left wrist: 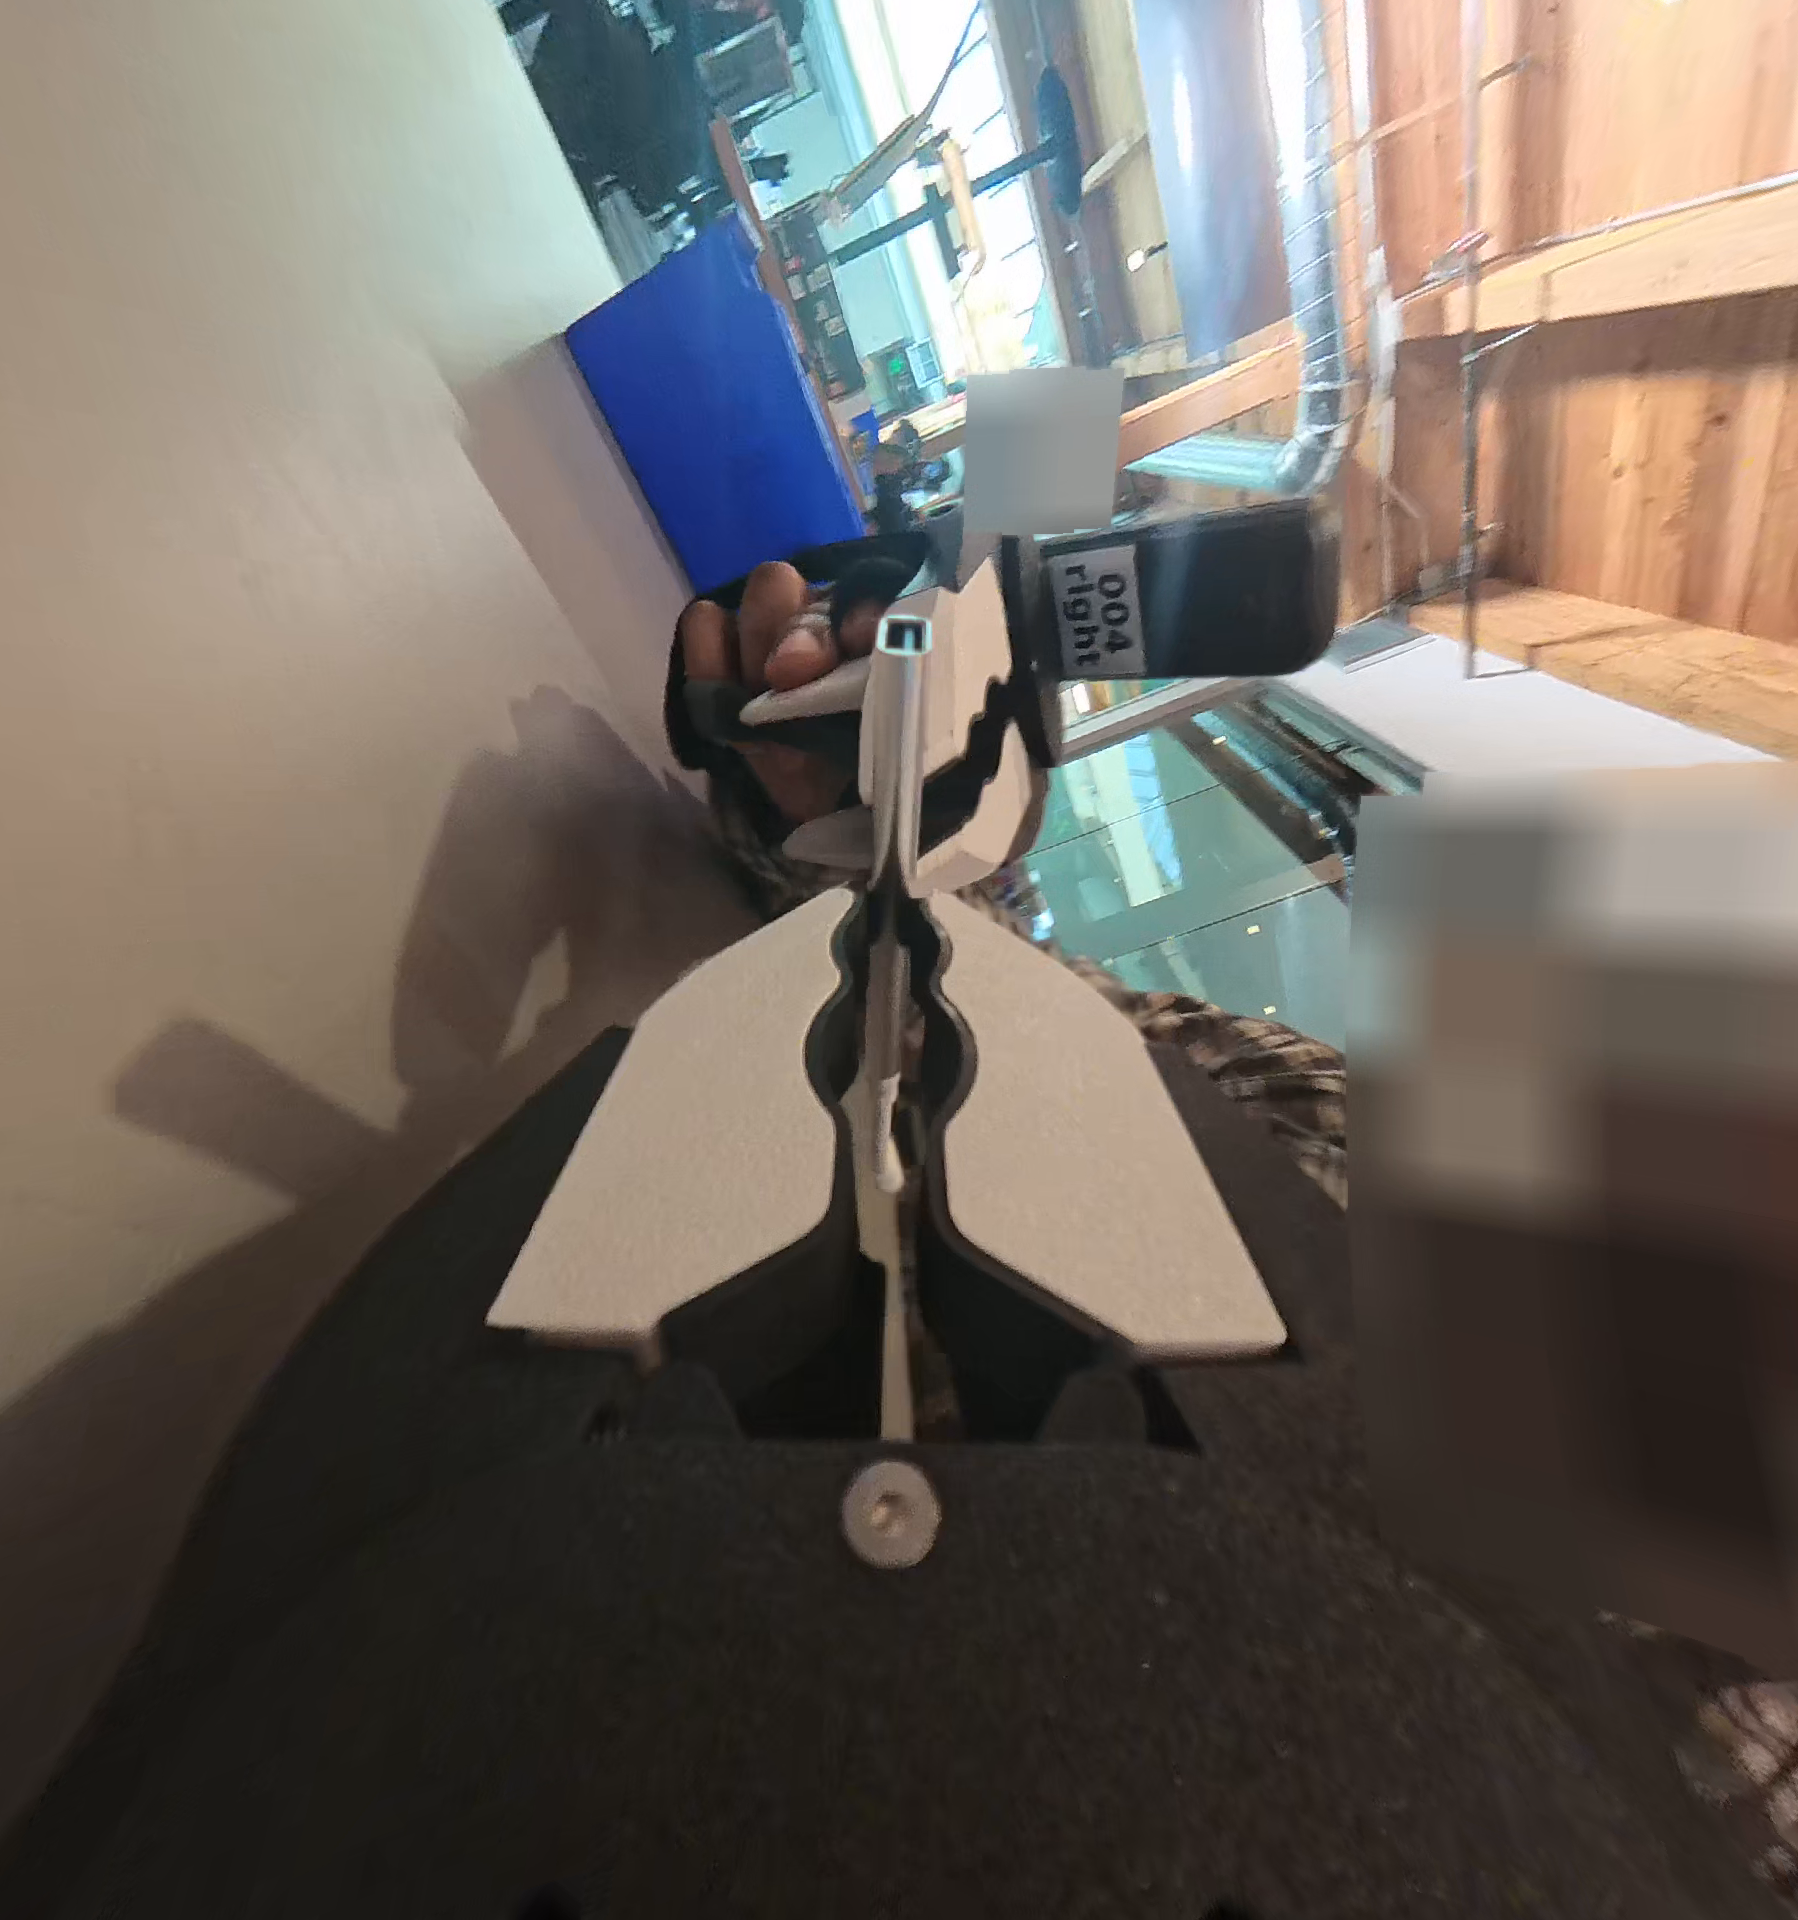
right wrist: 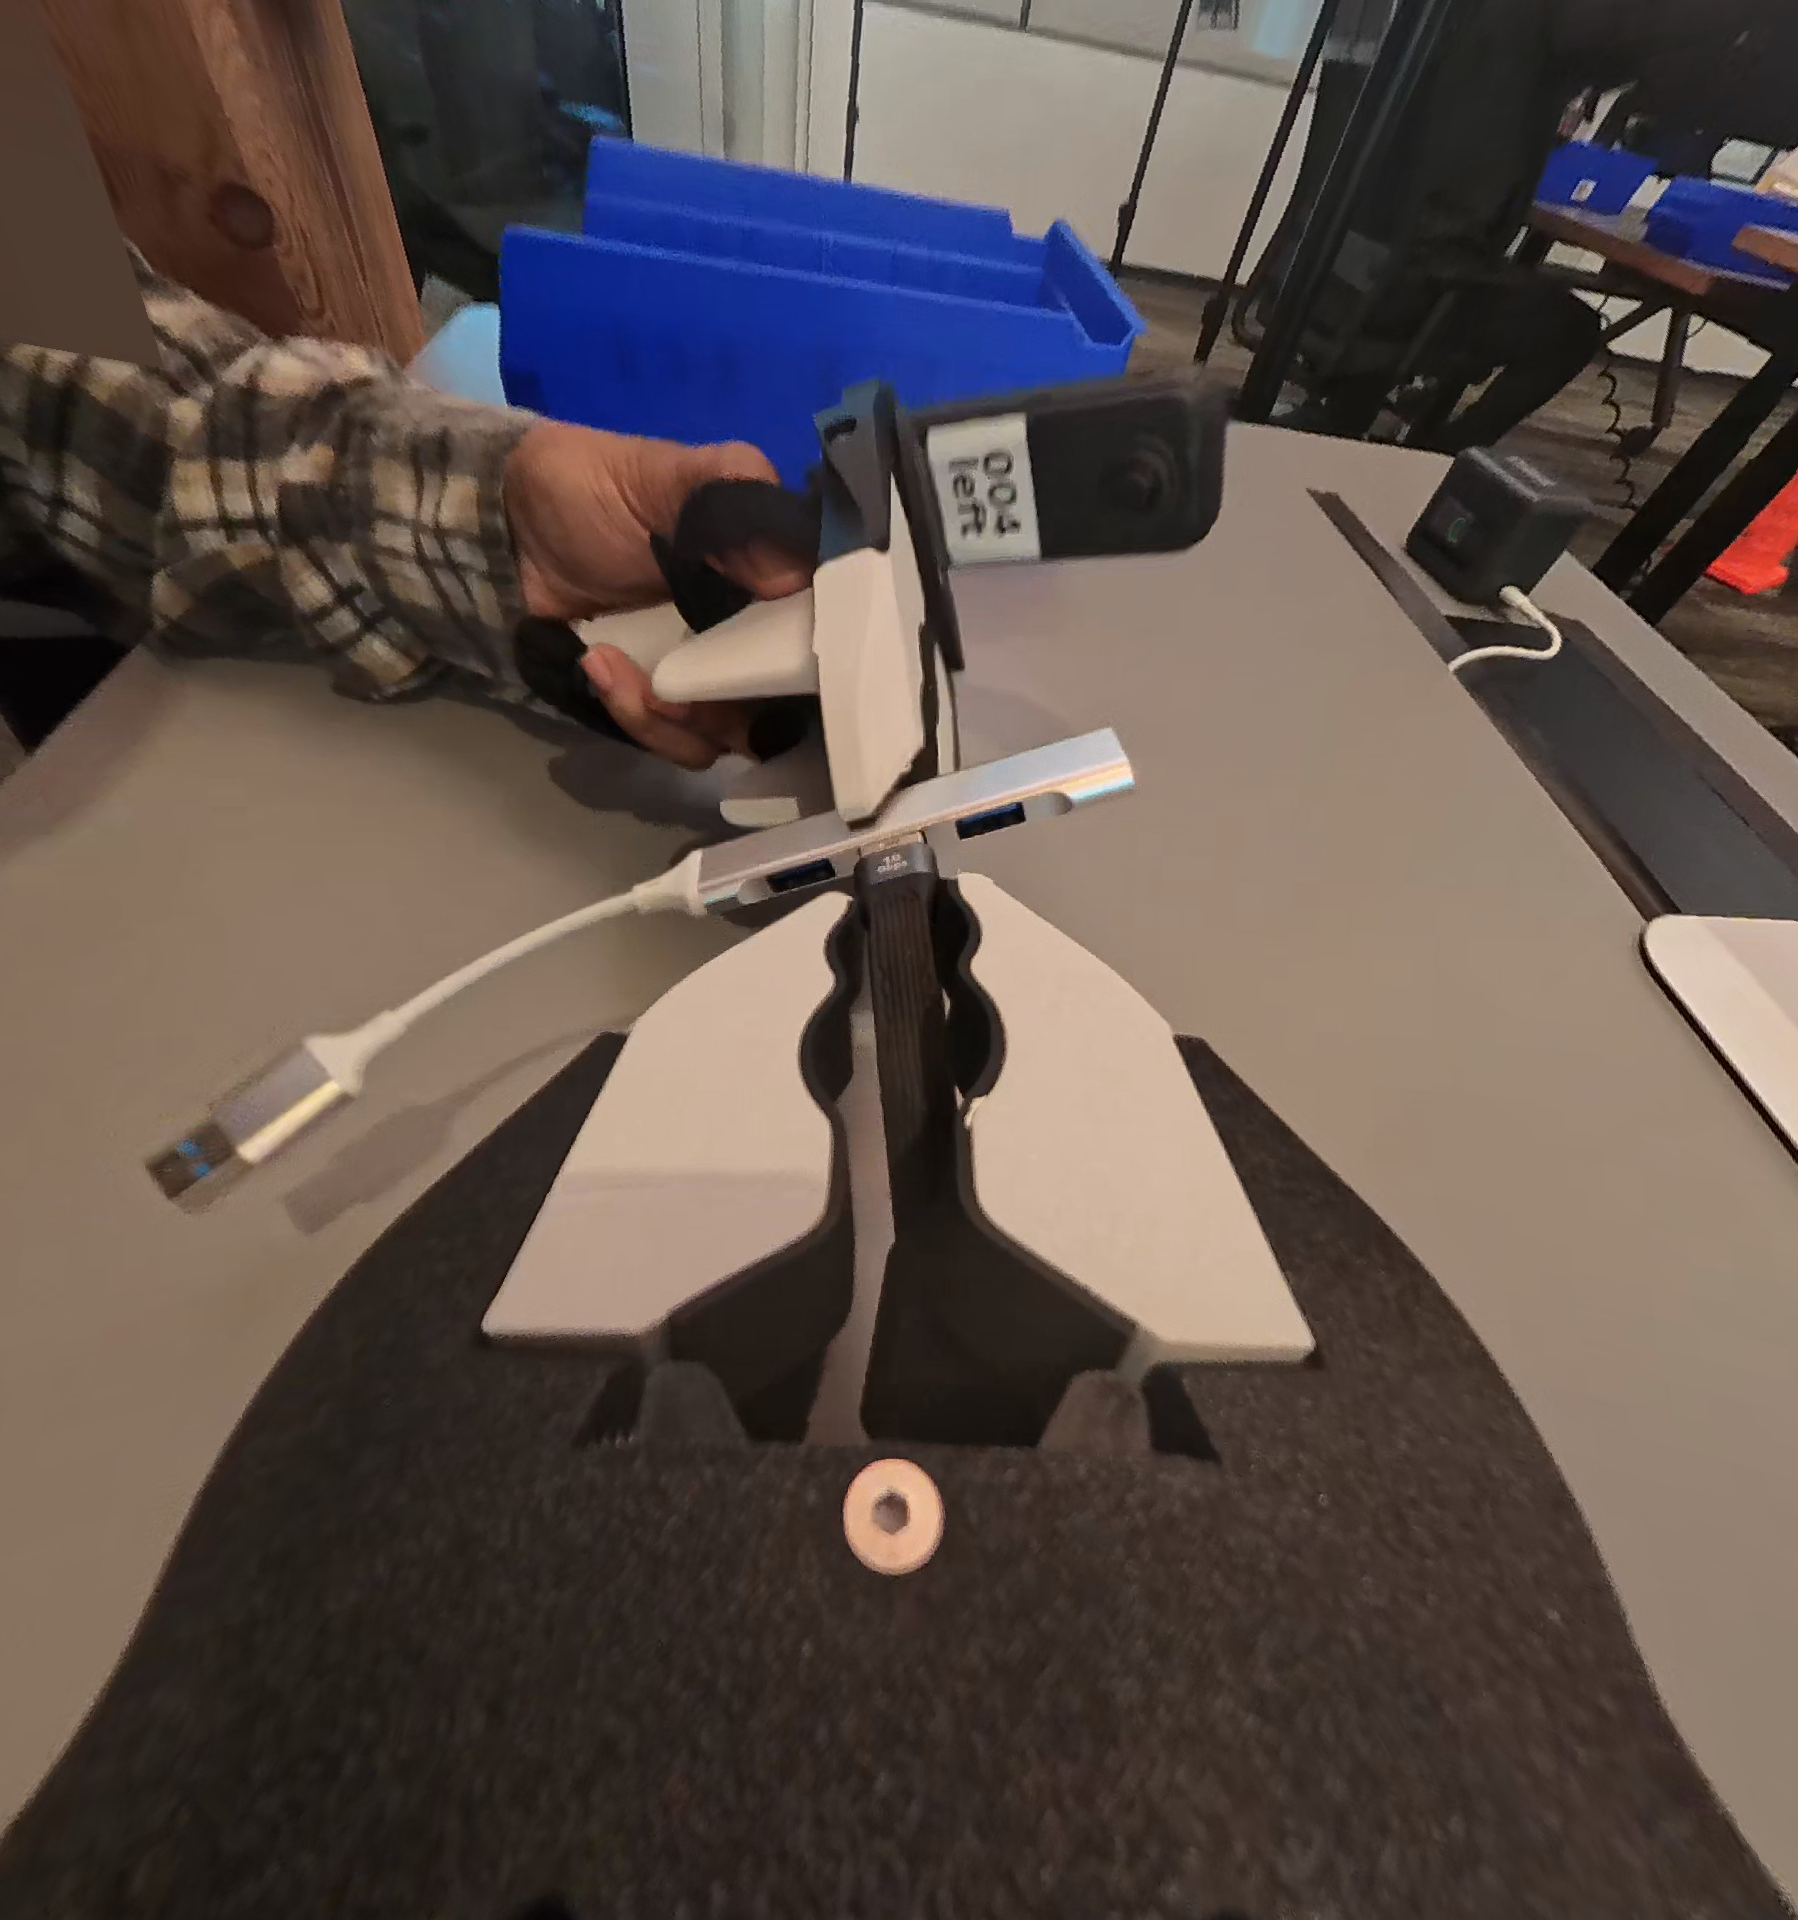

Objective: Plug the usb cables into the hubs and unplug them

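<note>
Cable meets hub above the worktop (right wrist: 1290, 727)

Left gripper (right wrist: 879, 810) jaws clamp the silver hub (right wrist: 1020, 784); right gripper (right wrist: 900, 904) jaws pinch the black USB cable (right wrist: 900, 997), plug at the hub's 6 o'clock port. Seating or withdrawal needs a straight push or pull.

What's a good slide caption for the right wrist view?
Right gripper mates a black USB plug with a silver hub clamped by the left gripper above a grey table.

Each gripper (right wrist: 895, 883) has two pale grey fingers (right wrist: 1082, 1164) with scalloped black inner edges, a black textured base with one silver screw (right wrist: 892, 1517), and a labelled black camera (right wrist: 1113, 483). The sleeve (right wrist: 230, 499) is plaid flannel.
</note>
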The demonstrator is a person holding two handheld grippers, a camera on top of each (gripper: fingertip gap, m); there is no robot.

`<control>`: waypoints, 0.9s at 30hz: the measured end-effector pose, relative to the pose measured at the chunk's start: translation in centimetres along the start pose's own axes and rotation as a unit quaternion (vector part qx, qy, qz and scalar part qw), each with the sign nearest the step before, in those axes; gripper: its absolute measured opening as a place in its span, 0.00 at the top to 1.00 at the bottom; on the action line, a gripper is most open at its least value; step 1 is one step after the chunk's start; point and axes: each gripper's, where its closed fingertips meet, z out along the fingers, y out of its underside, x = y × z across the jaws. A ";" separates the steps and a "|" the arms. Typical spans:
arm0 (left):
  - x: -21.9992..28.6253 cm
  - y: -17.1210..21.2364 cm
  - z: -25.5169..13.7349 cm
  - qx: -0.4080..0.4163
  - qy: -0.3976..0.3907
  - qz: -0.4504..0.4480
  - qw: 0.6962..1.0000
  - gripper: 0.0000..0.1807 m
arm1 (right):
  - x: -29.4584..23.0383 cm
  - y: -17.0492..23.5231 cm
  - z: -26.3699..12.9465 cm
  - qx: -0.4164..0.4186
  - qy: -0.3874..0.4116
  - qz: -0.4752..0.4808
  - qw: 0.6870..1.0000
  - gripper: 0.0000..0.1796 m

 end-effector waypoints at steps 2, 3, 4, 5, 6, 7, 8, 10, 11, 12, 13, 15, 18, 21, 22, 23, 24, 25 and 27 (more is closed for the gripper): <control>-0.1 0.2 0.1 -0.009 -0.007 0.007 1.000 0.97 | -0.2 0.2 0.1 0.004 -0.005 0.003 1.000 0.93; -0.1 0.2 0.1 -0.012 -0.009 0.007 1.000 0.97 | -0.2 0.2 0.0 0.008 -0.011 0.009 1.000 0.93; -0.2 0.3 0.1 -0.014 -0.010 0.007 1.000 0.97 | -0.2 0.3 0.1 0.005 -0.011 0.006 1.000 0.93; -0.2 0.3 0.1 -0.015 -0.010 0.006 1.000 0.97 | -0.3 0.3 0.1 0.004 -0.013 0.005 1.000 0.93; -0.4 0.4 0.1 -0.016 -0.011 0.005 1.000 0.97 | -0.3 0.4 0.1 0.003 -0.014 0.009 1.000 0.93; -0.4 0.4 0.1 -0.016 -0.013 0.004 1.000 0.97 | -0.3 0.5 0.2 0.002 -0.014 0.010 1.000 0.93; -0.5 0.4 0.1 -0.017 -0.015 0.005 1.000 0.97 | -0.3 0.6 0.2 0.002 -0.014 0.011 1.000 0.93; -0.4 0.4 0.2 -0.020 -0.018 0.010 1.000 0.97 | -0.3 0.6 0.2 0.001 -0.014 0.011 1.000 0.93; -0.4 0.5 0.2 -0.023 -0.021 0.013 0.999 0.97 | -0.3 0.5 0.2 0.003 -0.016 0.012 1.000 0.93; -0.6 0.6 0.2 -0.027 -0.030 0.018 0.999 0.97 | -0.4 0.6 0.3 -0.001 -0.016 0.011 1.000 0.93; -0.8 0.7 0.2 -0.031 -0.038 0.021 0.999 0.97 | -0.4 1.0 0.4 -0.013 -0.014 0.005 1.000 0.93; -1.0 0.6 0.0 -0.032 -0.037 0.014 0.999 0.97 | -0.4 1.2 0.6 -0.011 -0.013 0.001 1.000 0.93; -0.4 0.3 0.0 -0.017 -0.002 -0.007 1.000 0.97 | 0.0 0.4 0.4 0.024 -0.025 -0.029 0.999 0.93; -0.3 0.2 0.1 -0.013 0.007 -0.008 1.000 0.96 | 0.0 -0.1 -0.1 0.047 -0.022 -0.069 0.996 0.92; -0.3 0.2 0.0 -0.012 0.009 -0.010 1.000 0.96 | 0.0 -0.4 -0.3 0.055 -0.019 -0.074 0.996 0.92; -0.2 0.3 0.0 -0.012 0.014 -0.013 1.000 0.96 | 0.1 -0.8 -0.6 0.066 -0.014 -0.077 0.995 0.92; -0.1 0.3 0.0 -0.011 0.020 -0.015 1.000 0.96 | 0.1 -1.1 -0.9 0.074 -0.013 -0.078 0.994 0.91; 0.1 0.3 0.0 -0.012 0.025 -0.016 1.000 0.96 | 0.2 -1.2 -1.2 0.077 -0.012 -0.079 0.994 0.92; 0.5 0.4 0.2 -0.015 0.037 -0.016 0.999 0.97 | 0.0 -1.3 -1.3 0.078 -0.016 -0.083 0.993 0.93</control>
